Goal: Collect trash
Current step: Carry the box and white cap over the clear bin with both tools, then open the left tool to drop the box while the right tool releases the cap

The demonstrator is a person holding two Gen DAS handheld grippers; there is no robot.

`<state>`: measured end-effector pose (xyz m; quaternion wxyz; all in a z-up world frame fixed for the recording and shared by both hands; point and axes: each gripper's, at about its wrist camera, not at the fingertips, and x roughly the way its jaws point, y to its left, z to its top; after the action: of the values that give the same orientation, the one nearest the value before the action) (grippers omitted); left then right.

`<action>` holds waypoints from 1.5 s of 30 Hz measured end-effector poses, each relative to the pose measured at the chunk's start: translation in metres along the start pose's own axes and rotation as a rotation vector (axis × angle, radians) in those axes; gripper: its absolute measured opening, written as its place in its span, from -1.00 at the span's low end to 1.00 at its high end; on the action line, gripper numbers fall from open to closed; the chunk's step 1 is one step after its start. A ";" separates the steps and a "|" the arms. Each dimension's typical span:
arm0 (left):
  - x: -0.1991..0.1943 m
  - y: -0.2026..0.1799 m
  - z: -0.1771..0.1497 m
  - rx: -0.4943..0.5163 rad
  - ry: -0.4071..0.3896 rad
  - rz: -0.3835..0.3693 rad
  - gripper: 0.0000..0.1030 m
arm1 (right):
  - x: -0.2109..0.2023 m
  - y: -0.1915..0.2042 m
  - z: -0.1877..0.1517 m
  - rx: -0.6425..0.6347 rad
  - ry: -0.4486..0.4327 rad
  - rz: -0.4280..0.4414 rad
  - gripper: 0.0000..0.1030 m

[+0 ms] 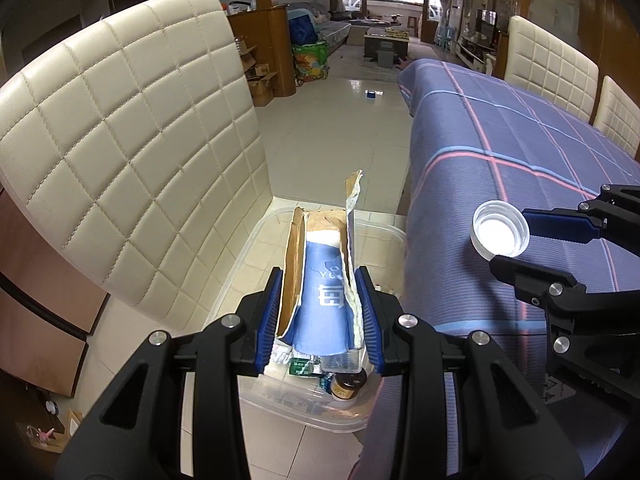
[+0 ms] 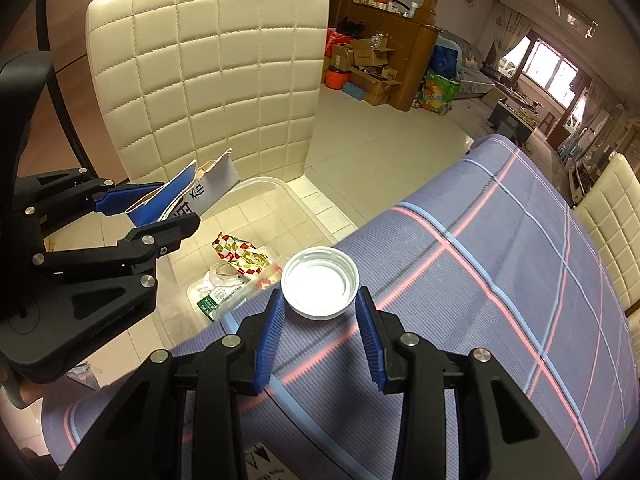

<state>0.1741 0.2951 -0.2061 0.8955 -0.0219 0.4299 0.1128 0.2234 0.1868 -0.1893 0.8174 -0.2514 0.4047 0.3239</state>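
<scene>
Left gripper [image 1: 320,316] pinches the torn carton [image 1: 320,280] above the clear bin [image 1: 308,408], right gripper [image 2: 320,312] loosely clasps the white cap [image 2: 320,282], which might slip onto the tablecloth [image 2: 480,280].

Torn carton [image 1: 320,280] — matt paperboard, raw brown inside; cap [image 2: 320,282] — glossy white plastic; bin [image 1: 384,236] — clear smooth plastic; worktop cloth [image 2: 500,280] — ribbed woven fabric; chair [image 2: 208,80] — stitched leatherette.

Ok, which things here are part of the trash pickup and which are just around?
Job:
- torn blue carton, in the left gripper
- white cap, between the right gripper's fingers
- clear bin on the floor, trash inside

Just around:
- plaid tablecloth
- cream chairs
- cardboard boxes
</scene>
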 end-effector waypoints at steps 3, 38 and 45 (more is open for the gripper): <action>0.003 0.007 0.000 -0.010 0.001 0.008 -0.27 | 0.004 0.004 0.004 -0.009 0.003 0.007 -0.30; 0.044 0.052 0.006 -0.090 0.035 0.062 -0.27 | 0.053 0.028 0.042 -0.065 0.038 0.042 -0.30; 0.052 0.052 0.006 -0.088 0.051 0.068 -0.27 | 0.059 0.027 0.041 -0.065 0.047 0.038 -0.30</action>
<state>0.1987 0.3563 -0.2399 0.8781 -0.0494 0.4477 0.1612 0.2514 0.2517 -0.2192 0.7928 -0.2779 0.4175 0.3463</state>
